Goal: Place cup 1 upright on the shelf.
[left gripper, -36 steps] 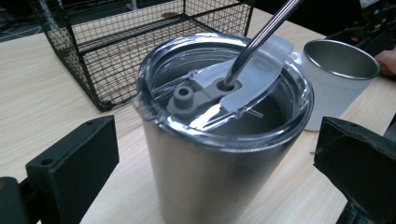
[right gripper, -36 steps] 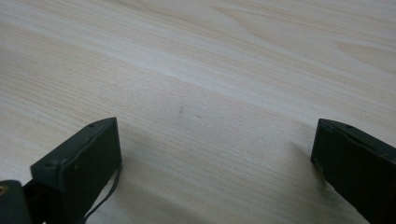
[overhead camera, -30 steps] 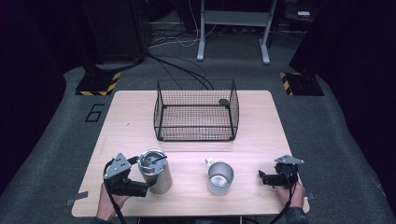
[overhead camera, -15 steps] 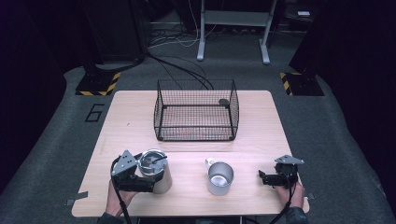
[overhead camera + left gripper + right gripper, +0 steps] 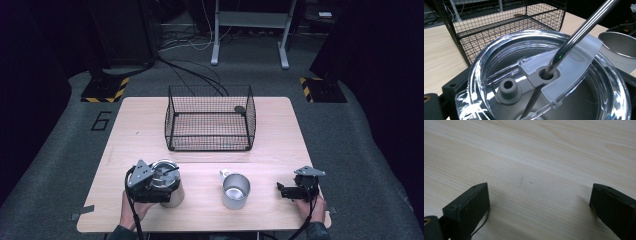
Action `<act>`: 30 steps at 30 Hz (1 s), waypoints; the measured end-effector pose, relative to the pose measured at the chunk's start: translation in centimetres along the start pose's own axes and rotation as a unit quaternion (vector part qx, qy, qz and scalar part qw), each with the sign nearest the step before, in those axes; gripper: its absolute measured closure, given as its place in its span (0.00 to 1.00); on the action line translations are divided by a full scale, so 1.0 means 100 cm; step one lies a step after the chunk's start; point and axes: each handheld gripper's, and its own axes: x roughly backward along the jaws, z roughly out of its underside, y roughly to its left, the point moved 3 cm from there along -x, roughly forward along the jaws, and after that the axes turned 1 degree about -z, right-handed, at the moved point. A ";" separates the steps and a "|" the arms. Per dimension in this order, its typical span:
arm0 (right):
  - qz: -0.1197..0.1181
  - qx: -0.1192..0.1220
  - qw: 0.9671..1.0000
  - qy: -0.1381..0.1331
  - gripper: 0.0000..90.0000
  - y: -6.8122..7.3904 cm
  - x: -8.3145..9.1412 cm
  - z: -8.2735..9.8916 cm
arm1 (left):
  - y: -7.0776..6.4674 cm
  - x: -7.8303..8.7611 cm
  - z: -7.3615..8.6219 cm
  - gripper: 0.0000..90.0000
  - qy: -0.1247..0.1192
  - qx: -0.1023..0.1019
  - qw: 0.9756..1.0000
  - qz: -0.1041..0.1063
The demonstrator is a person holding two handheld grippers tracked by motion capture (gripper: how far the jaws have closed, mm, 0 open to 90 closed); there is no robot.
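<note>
Left gripper (image 5: 161,186) is closing in on the steel tumbler with clear plastic lid (image 5: 166,183) and metal straw (image 5: 576,35), near-left on the light wooden tabletop (image 5: 200,145). The tumbler is sitting between the jaws, but whether they are clamping it yet, cannot tell. For a good grip: squeeze the body below the lid, keep it upright. Right gripper (image 5: 286,190) is resting near-right, jaws spread wide over bare wood. Open steel mug (image 5: 235,190) and black wire basket (image 5: 210,125) are standing apart.
</note>
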 end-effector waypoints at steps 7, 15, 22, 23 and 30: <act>0.000 0.000 1.000 0.000 0.03 0.000 0.000 0.000 | 0.000 0.001 0.000 0.04 0.000 -0.003 1.000 0.003; 0.000 0.000 1.000 0.000 0.03 0.000 0.000 0.000 | 0.000 0.001 0.000 0.04 -0.001 -0.004 1.000 0.002; 0.000 0.001 1.000 0.000 0.03 0.000 0.000 0.000 | -0.003 0.004 -0.015 0.04 -0.005 -0.012 1.000 0.010; 0.000 0.001 1.000 0.000 0.03 0.000 0.000 0.000 | -0.003 0.004 -0.015 0.04 -0.005 -0.012 1.000 0.010; 0.000 0.001 1.000 0.000 0.03 0.000 0.000 0.000 | -0.003 0.005 -0.027 0.04 -0.010 -0.018 1.000 0.013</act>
